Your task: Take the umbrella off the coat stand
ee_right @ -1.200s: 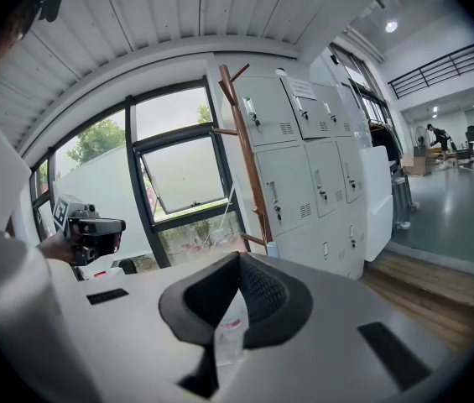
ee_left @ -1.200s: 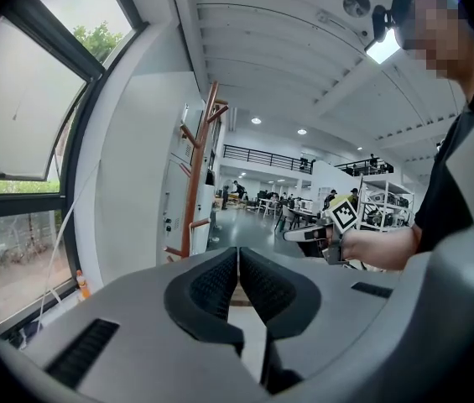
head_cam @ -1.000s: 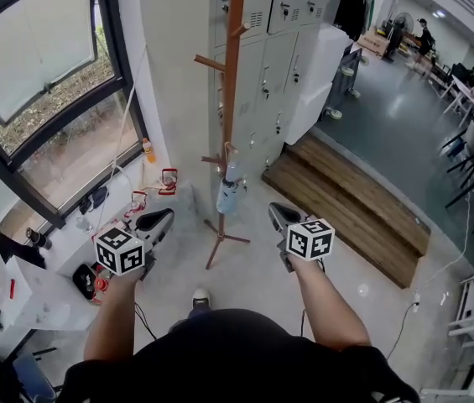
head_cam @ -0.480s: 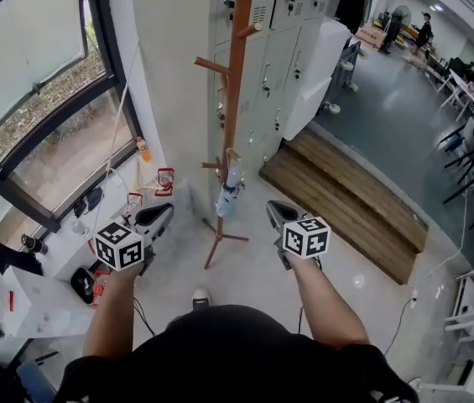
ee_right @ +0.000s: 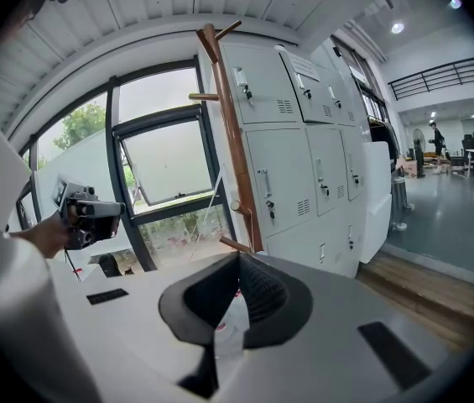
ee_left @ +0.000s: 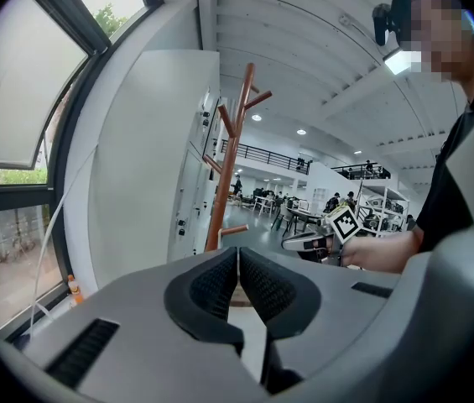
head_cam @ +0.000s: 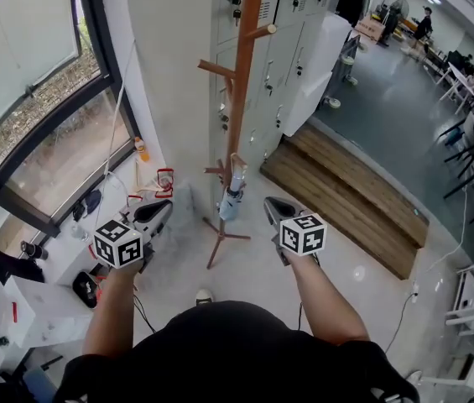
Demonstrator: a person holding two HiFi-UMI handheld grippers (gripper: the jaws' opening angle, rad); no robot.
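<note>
Umbrella point(head_cam: 231, 193) apparently hangs on coat stand point(head_cam: 242, 74); lockers point(head_cam: 291, 49) behind, window point(head_cam: 44, 99) left.

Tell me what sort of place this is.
Likely the locker corner of an office or workshop building: grey metal lockers stand behind a wooden coat stand, beside a large window, and an open hall with desks lies beyond.

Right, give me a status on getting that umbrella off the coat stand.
Nothing is done yet: the umbrella hangs from a low peg of the coat stand. In hand: the left gripper and right gripper are raised toward the umbrella, one on each side, apart from it, jaws together and empty. Left: open a gripper, close on the umbrella, lift it off the peg.
</note>
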